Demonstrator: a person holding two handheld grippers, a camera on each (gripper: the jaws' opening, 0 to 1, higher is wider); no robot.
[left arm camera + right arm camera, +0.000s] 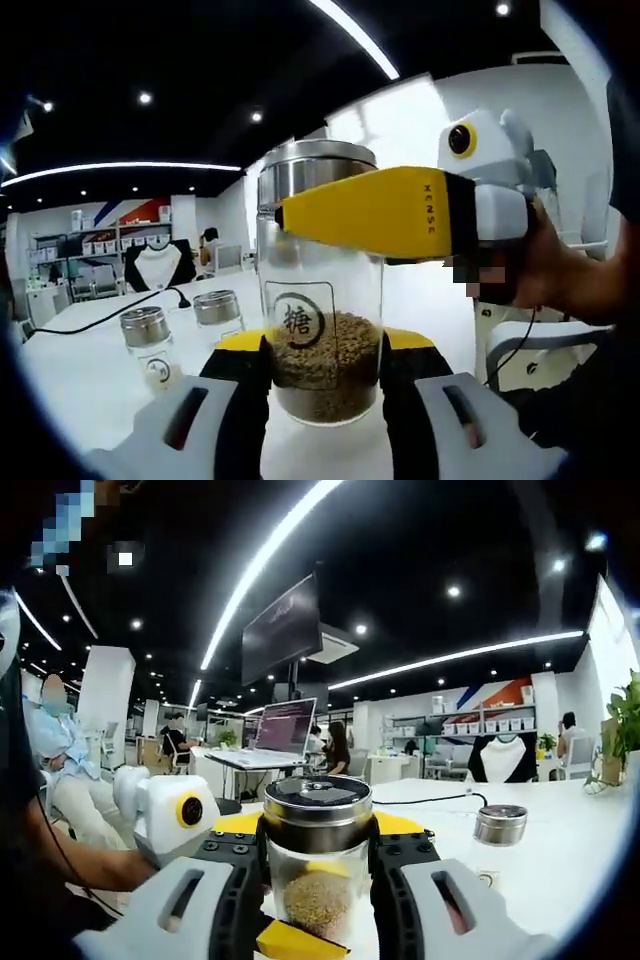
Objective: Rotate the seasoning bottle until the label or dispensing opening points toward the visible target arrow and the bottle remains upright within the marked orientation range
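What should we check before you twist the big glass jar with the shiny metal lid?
1. Left gripper holds the tall glass jar with brown granules low down: ok.
2. Right gripper closed round the jar below its silver metal lid: ok.
3. Jar upright: ok.
4. Round black label faces the left gripper view: ok.
5. Target arrow: cannot tell.
6. Two small metal-capped shakers stand apart on the white table: ok.

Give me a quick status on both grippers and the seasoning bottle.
Left gripper shut on seasoning bottle low, at the granules. Right gripper clamps it under the metal lid. Bottle upright, label facing left gripper view. Two small jars stand behind, apart.
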